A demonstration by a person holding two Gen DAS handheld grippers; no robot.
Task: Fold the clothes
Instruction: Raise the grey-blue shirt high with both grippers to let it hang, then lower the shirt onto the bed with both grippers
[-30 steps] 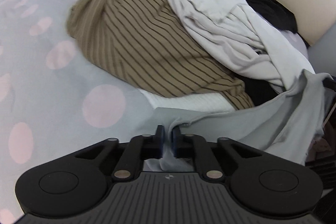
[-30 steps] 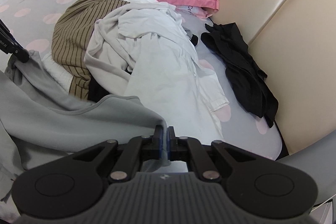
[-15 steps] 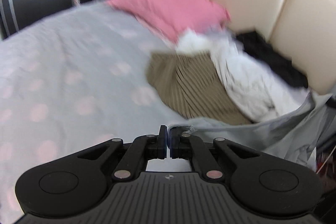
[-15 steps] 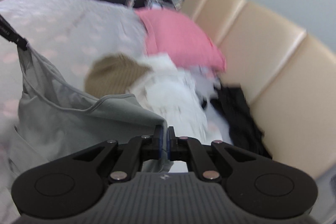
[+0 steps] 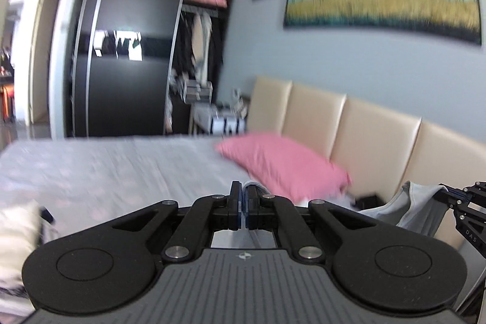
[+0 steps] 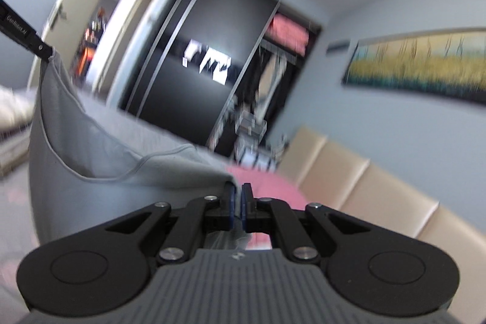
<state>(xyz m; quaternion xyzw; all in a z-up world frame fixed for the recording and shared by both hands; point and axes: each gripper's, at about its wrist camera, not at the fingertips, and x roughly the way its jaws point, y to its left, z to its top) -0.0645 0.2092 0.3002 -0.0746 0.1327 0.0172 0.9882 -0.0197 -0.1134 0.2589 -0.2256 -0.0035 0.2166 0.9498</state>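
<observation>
A light grey garment (image 6: pixel 76 141) hangs in the air, stretched between both grippers above the bed. My left gripper (image 5: pixel 243 192) is shut, with a strip of the grey cloth pinched at its tips. In the right wrist view the left gripper (image 6: pixel 47 52) shows at the upper left, holding one corner of the garment. My right gripper (image 6: pixel 238 193) is shut on the opposite edge. The left wrist view shows the right gripper (image 5: pixel 449 193) at the far right, with the grey garment (image 5: pixel 416 202) draped from it. Both views are blurred by motion.
Below lies the bed (image 5: pixel 106 166) with its grey, pink-dotted sheet. A pink pillow (image 5: pixel 282 166) leans on the beige padded headboard (image 5: pixel 364 135). A black sliding wardrobe (image 5: pixel 127 50) stands behind the bed. Pale folded cloth (image 5: pixel 15 233) sits at the left edge.
Both grippers have swung up from the clothes pile and now point roughly level across the room. The grey garment has come up off the bed with them. The pile has dropped out of view.
</observation>
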